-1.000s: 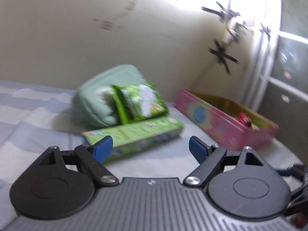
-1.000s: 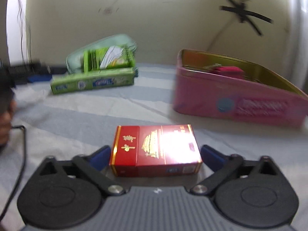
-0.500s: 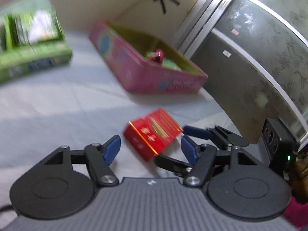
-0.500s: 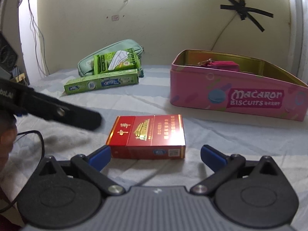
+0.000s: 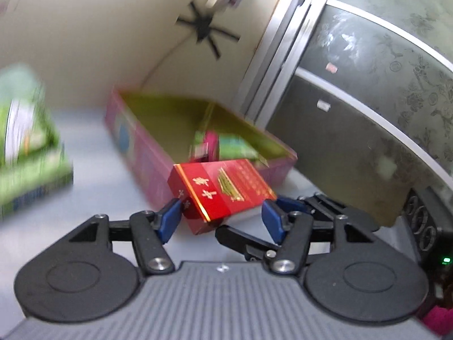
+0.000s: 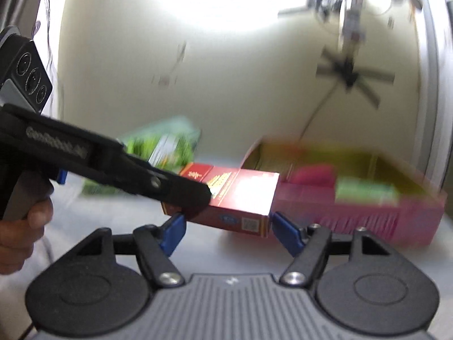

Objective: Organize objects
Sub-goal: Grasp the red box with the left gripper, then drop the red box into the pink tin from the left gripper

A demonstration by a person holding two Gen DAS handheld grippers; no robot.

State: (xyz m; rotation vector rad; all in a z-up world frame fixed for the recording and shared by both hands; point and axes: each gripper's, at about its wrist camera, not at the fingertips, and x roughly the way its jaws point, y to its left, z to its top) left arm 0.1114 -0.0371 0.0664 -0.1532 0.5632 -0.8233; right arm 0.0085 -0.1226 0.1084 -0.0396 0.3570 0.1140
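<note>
The right hand-held gripper point(image 6: 228, 228), its jaws having just closed in, clamps the red pack point(image 6: 240, 195) by both ends, lifted just near the pink tin point(image 6: 354, 212). The left hand-held gripper point(image 5: 219, 218) has also narrowed; its left pad touches the pack's corner, its right pad stands clear.

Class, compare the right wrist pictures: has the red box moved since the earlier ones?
Yes. The red box has risen off the sheet and now overlaps the pink tin, between the right gripper jaws, which have been closing.
</note>
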